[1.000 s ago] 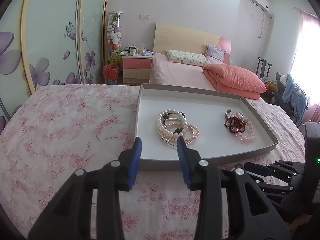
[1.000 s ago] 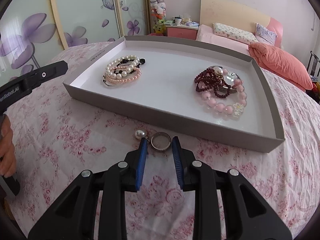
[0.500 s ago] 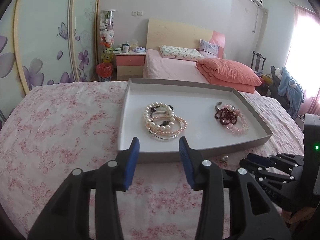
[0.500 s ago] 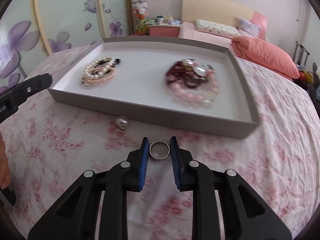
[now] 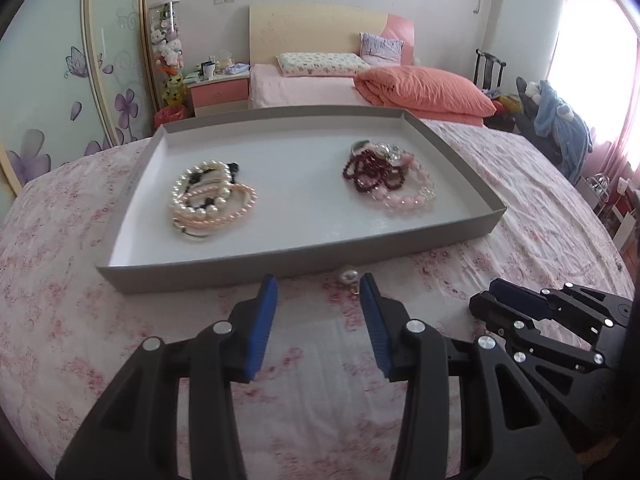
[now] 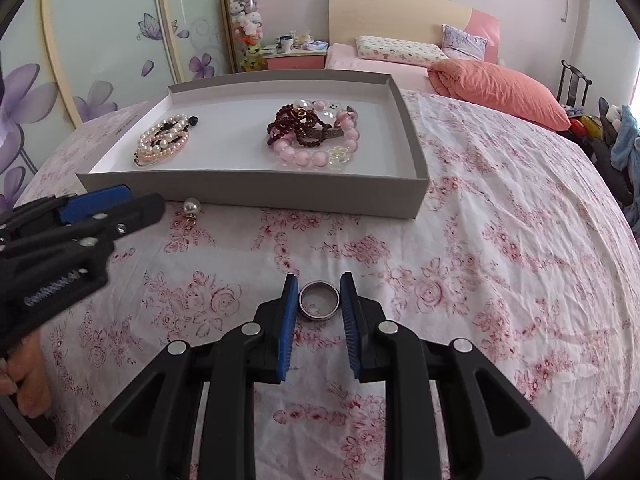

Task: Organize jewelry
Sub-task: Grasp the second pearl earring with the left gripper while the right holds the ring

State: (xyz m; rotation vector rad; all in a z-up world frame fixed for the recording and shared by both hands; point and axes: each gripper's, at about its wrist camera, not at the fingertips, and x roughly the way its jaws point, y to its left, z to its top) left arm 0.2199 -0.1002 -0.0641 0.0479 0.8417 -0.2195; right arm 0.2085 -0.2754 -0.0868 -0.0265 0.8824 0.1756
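Observation:
A grey tray (image 5: 280, 268) (image 6: 256, 194) lies on the floral cloth. It holds a pile of pearl bracelets (image 5: 210, 200) (image 6: 164, 142) on its left and dark red and pink bead bracelets (image 5: 386, 178) (image 6: 316, 134) on its right. A pearl earring (image 5: 349, 278) (image 6: 191, 209) lies on the cloth just in front of the tray. My left gripper (image 5: 318, 294) is open and empty, close behind the earring. My right gripper (image 6: 319, 296) is shut on a silver ring (image 6: 319, 301), held between its blue pads above the cloth.
The right gripper (image 5: 560, 320) shows at the left wrist view's right edge, and the left gripper (image 6: 80, 220) at the right wrist view's left. A bed with an orange duvet (image 6: 496, 88) and a nightstand (image 6: 296, 58) stand beyond the table.
My right gripper closed on the silver ring and pulled it back and to the right, away from the pearl earring. My left gripper moved right, toward the earring.

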